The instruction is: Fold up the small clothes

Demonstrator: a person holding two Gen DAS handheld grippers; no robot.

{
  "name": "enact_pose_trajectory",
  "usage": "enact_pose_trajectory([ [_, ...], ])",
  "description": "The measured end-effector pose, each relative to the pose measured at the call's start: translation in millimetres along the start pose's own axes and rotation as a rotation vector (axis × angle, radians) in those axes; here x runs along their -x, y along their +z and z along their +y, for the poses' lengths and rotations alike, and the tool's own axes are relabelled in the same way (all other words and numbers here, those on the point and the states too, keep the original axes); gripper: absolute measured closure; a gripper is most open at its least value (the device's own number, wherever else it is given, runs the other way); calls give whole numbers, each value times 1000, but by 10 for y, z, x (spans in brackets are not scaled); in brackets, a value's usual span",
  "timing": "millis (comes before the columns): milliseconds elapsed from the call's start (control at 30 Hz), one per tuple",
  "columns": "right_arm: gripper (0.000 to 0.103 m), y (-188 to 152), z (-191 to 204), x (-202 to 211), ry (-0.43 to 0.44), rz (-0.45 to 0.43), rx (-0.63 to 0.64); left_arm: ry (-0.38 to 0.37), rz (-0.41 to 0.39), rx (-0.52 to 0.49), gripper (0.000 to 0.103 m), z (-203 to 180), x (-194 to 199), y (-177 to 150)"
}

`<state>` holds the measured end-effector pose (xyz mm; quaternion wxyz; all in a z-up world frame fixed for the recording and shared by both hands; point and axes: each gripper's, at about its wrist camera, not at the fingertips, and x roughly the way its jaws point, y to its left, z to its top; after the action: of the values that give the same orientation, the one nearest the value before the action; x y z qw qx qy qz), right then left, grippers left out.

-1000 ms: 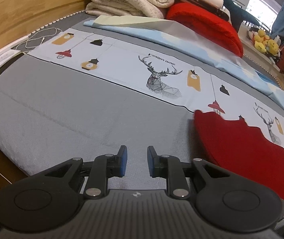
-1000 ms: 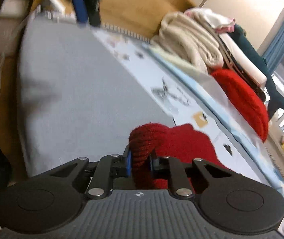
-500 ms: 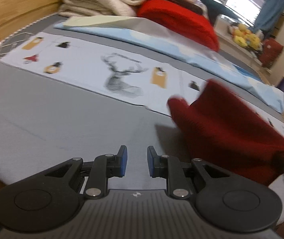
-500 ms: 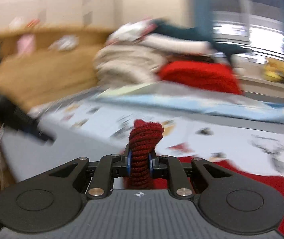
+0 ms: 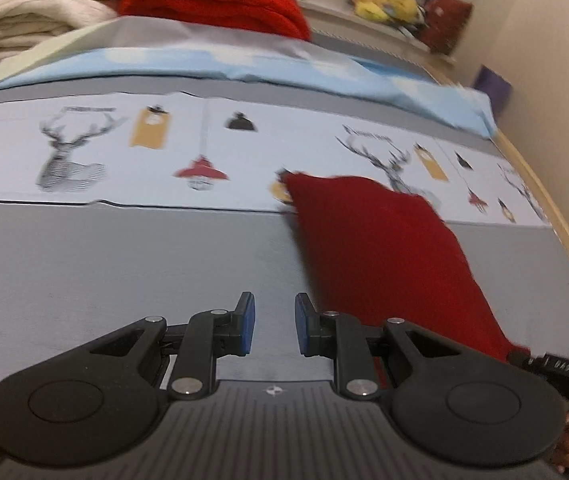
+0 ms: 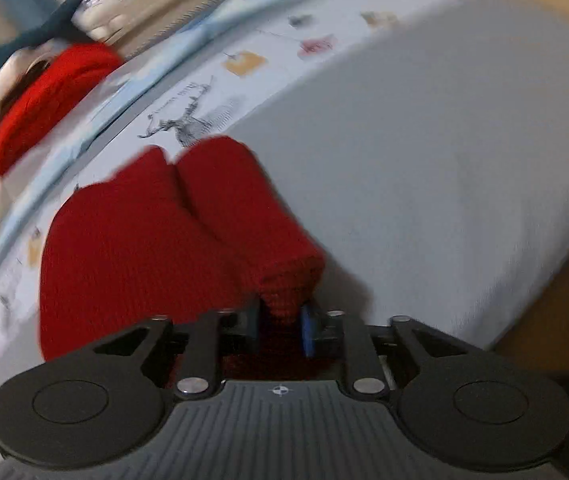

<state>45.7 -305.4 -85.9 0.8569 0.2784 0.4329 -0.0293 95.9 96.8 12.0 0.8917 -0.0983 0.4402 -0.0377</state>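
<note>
Right gripper (image 6: 280,326) jaws pinch the red knitted garment (image 6: 144,240) for folding; left gripper (image 5: 271,330) waits part-open, empty.

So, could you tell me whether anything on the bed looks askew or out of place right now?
Nothing is damaged or spilled. The red knitted garment lies unevenly folded, one doubled edge lifted off the grey mattress and pinched in the right claw. The left claw hovers open, gripping nothing.
</note>
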Motion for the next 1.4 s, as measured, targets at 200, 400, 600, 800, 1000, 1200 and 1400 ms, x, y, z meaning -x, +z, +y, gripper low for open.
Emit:
enact_pose_trajectory([
  [200,70,416,187,348,92,-96,136,-36,37,-39,80,-291,-210,-59],
  [400,52,1014,558,-67,276,2,258,-28,68,-55,80,-420,-336,-128],
  [600,49,1036,668,-909,266,199,173,-33,86,-69,79,-464,-393,-186],
  [800,64,967,788,-1137,306,268,214,-66,94,-40,75,-511,-477,-133],
  [1000,86,1113,615,-480,506,43,154,-115,82,-5,72,-672,-562,-89],
  [1200,87,1081,207,-307,319,22,154,-204,121,-10,62,-915,-700,-97],
  [1400,86,897,298,-797,145,163,284,-118,308,-186,54,-1107,-1015,-385],
])
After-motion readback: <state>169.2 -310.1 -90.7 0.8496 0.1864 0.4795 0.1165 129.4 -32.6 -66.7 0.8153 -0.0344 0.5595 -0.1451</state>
